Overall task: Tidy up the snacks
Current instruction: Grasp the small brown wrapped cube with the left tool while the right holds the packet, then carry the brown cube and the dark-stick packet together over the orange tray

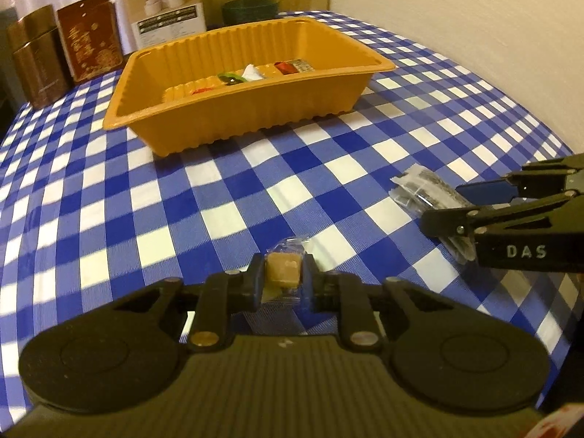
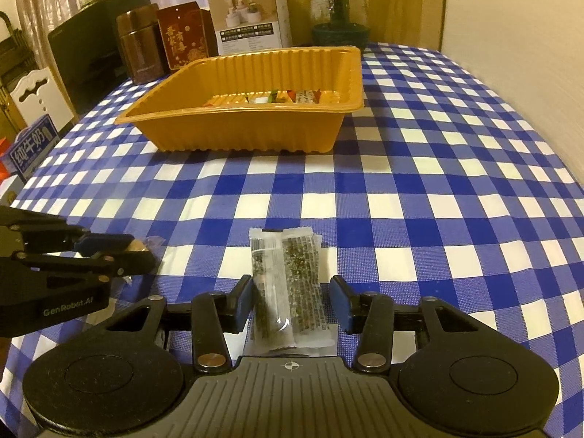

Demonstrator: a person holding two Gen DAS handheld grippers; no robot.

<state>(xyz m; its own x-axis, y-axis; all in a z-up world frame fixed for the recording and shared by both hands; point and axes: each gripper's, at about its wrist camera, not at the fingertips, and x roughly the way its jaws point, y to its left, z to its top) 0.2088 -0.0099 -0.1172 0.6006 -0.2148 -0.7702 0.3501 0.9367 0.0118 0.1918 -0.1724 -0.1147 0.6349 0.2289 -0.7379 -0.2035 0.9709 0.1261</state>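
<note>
Currently my left gripper (image 1: 284, 280) sits at the lower centre of the left wrist view, its jaws pressed in on a small tan snack cube in clear wrap (image 1: 283, 273); both blue pads touch the cube's sides. In the right wrist view that same gripper enters from the left edge, at mid-height, with the tan cube visible at its tip. My right gripper (image 2: 294, 301) sits at the lower centre of its own view with jaws spread — a seaweed snack packet in clear wrap (image 2: 288, 288) lies lengthwise between the pads, flat on the cloth. A clear gap shows at the right pad; at the left pad (image 2: 244, 301) the packet edge is close, and contact there I cannot tell. In the left wrist view this packet appears at the right, partly under the right gripper's fingers. An orange ribbed plastic tray (image 2: 248, 133) stands in the upper middle of both views, well apart from both grippers, holding several small wrapped snacks (image 2: 288, 96) along its floor. Everything rests on a blue-and-white checked tablecloth (image 2: 419, 200). Behind the tray — upper left — stand a brown canister (image 2: 140, 45), a red decorated tin (image 2: 184, 34), a white carton (image 2: 252, 18) and a glass jar (image 2: 339, 11).
</note>
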